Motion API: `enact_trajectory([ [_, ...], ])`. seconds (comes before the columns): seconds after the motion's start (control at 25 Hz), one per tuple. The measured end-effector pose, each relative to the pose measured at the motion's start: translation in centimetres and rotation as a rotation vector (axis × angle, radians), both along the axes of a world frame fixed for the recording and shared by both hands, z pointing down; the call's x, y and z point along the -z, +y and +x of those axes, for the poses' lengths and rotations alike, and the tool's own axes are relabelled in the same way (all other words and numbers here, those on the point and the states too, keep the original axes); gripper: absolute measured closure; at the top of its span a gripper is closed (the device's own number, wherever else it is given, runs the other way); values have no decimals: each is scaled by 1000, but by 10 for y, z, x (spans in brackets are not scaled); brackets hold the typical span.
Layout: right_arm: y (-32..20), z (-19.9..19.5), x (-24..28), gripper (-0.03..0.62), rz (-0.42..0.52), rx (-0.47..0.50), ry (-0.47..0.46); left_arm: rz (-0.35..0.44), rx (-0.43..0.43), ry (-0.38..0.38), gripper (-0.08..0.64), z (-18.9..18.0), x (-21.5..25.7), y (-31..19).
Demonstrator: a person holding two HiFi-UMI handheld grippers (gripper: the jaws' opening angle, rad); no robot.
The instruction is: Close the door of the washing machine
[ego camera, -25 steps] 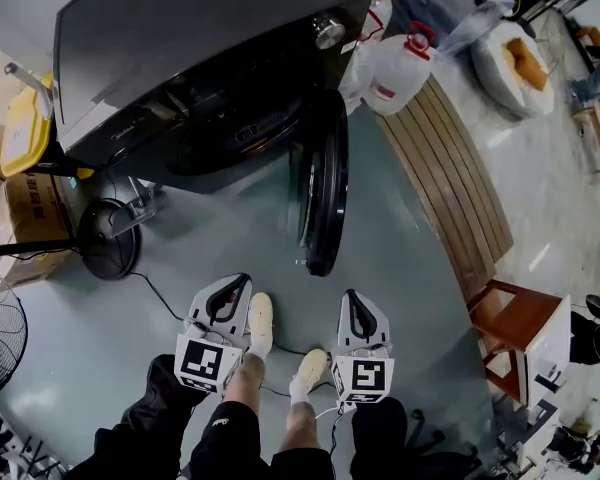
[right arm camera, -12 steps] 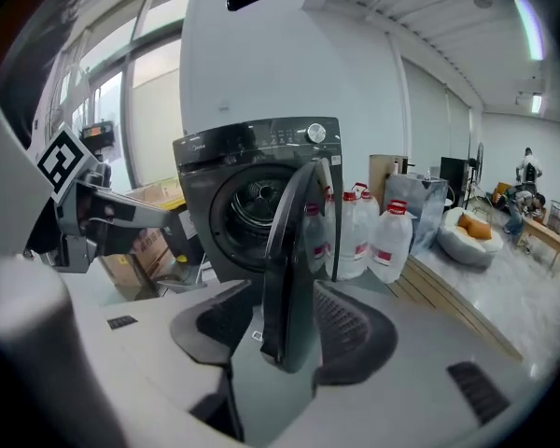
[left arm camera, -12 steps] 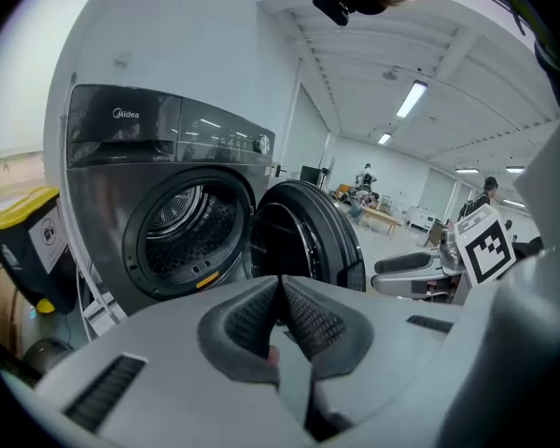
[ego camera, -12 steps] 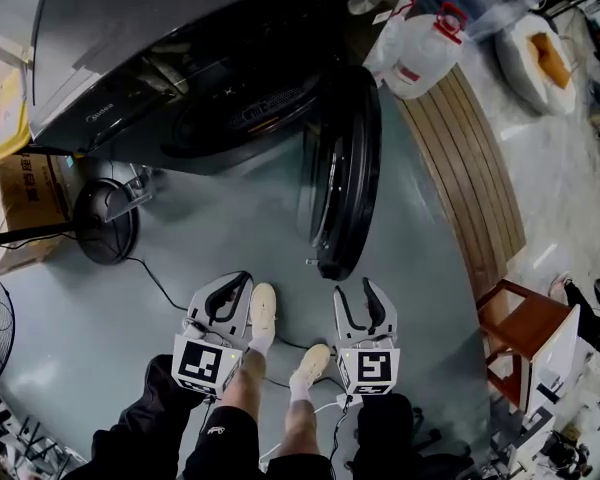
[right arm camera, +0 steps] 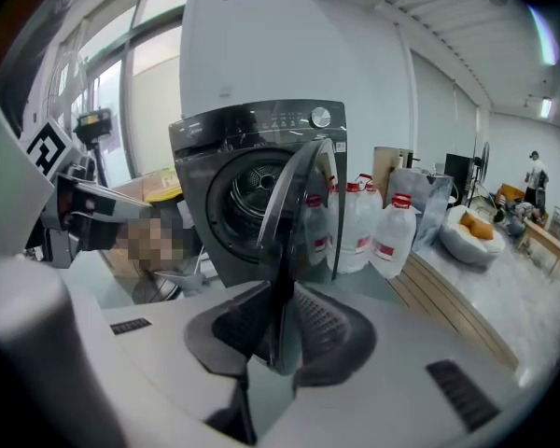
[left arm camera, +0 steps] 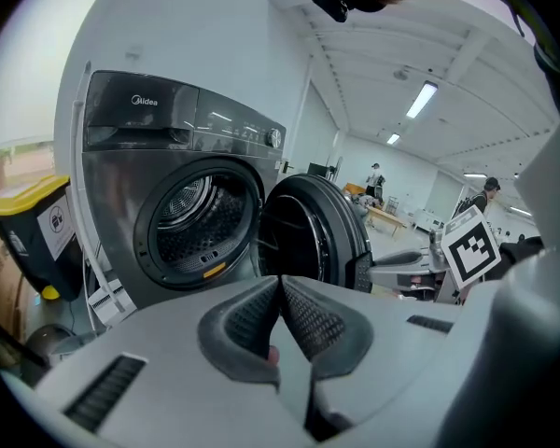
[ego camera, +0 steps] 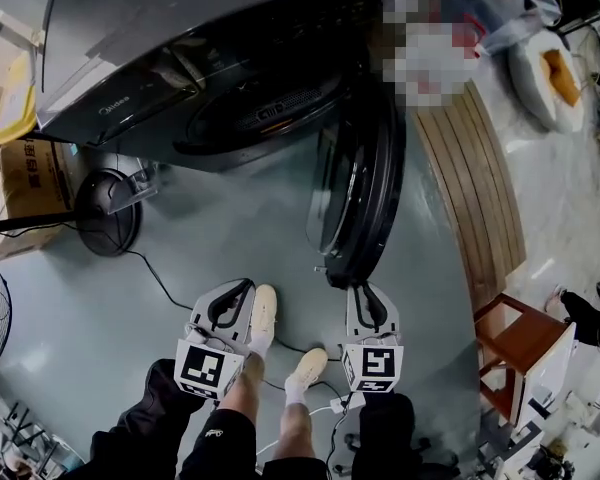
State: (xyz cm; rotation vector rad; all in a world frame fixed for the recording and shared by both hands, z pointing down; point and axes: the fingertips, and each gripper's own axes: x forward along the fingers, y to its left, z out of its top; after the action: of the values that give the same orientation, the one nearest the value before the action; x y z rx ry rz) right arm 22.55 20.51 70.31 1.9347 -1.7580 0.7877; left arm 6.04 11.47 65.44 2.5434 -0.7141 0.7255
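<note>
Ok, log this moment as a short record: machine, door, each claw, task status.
machine: washing machine, dark front-loader
door: door swung out wide, edge-on to the person
right claw: right claw has just been closing; the door's free edge is between its jaws, gripped
left claw: left claw shut, holding nothing, clear of the door
task status: door not yet closed

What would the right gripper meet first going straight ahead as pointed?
The free edge of the washing machine door, already between the jaws of the right gripper, which have just been closing.
</note>
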Motion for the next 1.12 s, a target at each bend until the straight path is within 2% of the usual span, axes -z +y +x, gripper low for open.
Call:
enact_trajectory([
  [0.36,-9,-15,0,502,3,34,-21,-13,48,3,529,-12,-3,-5],
  [0.56,-23,-33,0,495,15,55,-41,-20,64,-30,529,-25,-6,-11],
  [1.12,-68,-87,0,477,27,89,-79,-15,171,-31,529,-69,-3,-46],
])
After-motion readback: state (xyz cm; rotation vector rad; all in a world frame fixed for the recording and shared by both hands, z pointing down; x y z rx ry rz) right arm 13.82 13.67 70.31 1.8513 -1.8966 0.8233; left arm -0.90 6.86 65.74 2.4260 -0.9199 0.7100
